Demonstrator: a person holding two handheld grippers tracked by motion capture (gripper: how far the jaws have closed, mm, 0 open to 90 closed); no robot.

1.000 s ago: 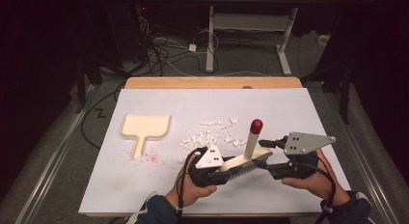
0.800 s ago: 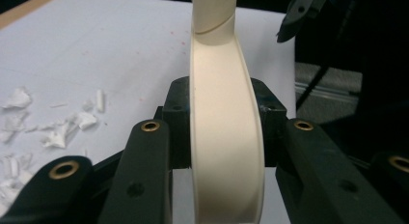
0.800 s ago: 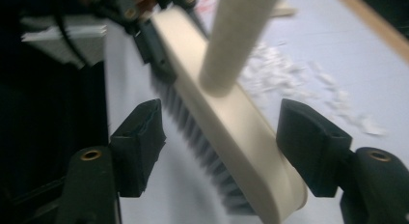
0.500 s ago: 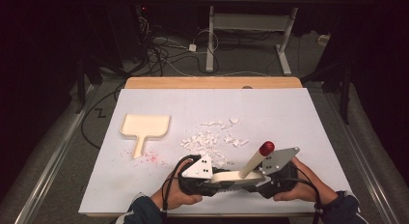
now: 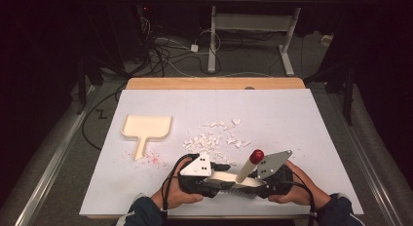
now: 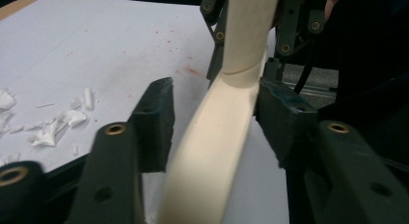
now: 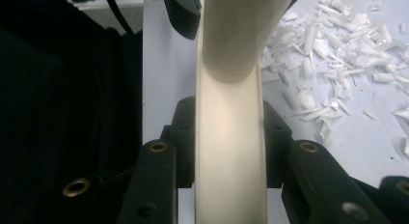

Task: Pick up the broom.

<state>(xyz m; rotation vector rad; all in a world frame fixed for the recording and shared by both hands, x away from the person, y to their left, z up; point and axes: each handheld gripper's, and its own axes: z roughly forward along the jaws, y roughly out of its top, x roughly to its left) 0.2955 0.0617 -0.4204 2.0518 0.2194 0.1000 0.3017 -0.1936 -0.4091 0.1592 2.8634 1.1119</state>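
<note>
Your right gripper [image 7: 229,151] has just been closing and now clamps the cream body of the brush [image 5: 233,178] between both pads, low at the near edge of the white sheet [image 5: 311,138]. Your left gripper [image 6: 214,118] has just been opening: the brush runs between its jaws, one pad at its side and the other standing clear, so it is no longer pinching. The risk, I judge, is that the brush now hangs on one grip alone; with its red-tipped handle [image 5: 249,165] sticking up and away, it could pivot in the pads or drag its bristles when you lift. Just beyond lies the scatter of white scraps [image 5: 214,137]; a swinging brush would fling them wider. Farther left sits the cream dustpan [image 5: 146,128], well apart from the scraps, so a hurried sweep may fall short.
</note>
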